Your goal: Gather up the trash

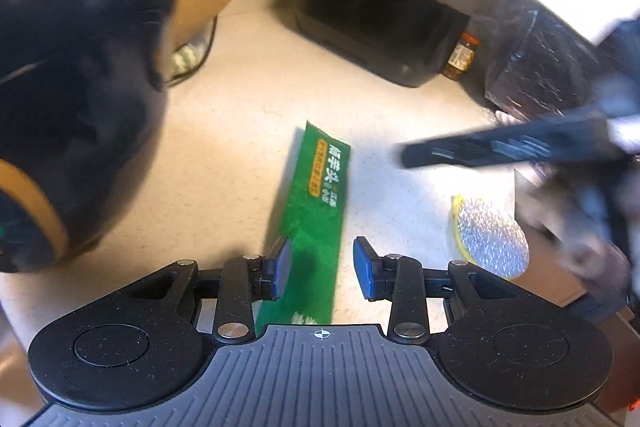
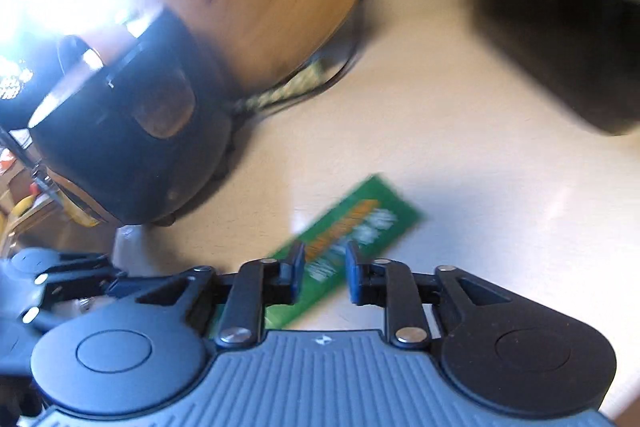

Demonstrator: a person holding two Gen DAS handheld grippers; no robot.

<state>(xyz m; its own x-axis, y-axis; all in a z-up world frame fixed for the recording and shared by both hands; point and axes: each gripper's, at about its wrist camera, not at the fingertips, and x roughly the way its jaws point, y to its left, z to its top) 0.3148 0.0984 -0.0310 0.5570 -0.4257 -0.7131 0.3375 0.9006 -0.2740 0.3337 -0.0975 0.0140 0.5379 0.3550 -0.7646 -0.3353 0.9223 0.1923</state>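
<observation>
Left tool (image 1: 322,267) is hovering wide open over green wrapper (image 1: 316,211) on tabletop (image 1: 224,155) | right tool (image 2: 322,275) is also gaping, empty | both lining up for pickup

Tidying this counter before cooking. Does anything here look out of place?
Yes: a green wrapper lies flat on the counter beside the black rice cooker, like litter. A round silver scrubber also sits loose near the counter's right edge.
</observation>
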